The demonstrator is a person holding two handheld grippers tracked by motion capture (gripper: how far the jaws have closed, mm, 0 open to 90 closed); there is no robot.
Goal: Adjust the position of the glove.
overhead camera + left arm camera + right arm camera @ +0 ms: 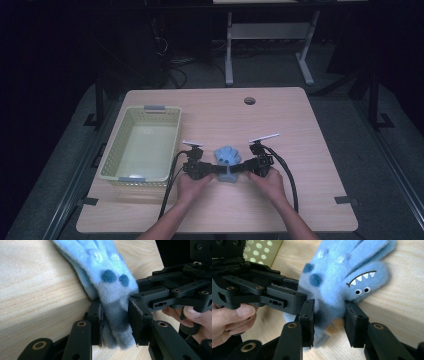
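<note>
Both your grippers, left gripper (216,170) and right gripper (241,169), clamp the fuzzy blue monster glove (227,159); the yellow basket (113,159) holds nothing.

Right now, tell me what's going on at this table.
A person is working a fuzzy blue glove with a hand-held gripper in each hand. The left gripper has its jaws around the glove's grey cuff end, and the right gripper has its jaws around the same end from the other side. The glove, printed with a toothy monster face, lies on the wooden table near the front edge. A pale yellow basket sits to the left with nothing visible inside it.
</note>
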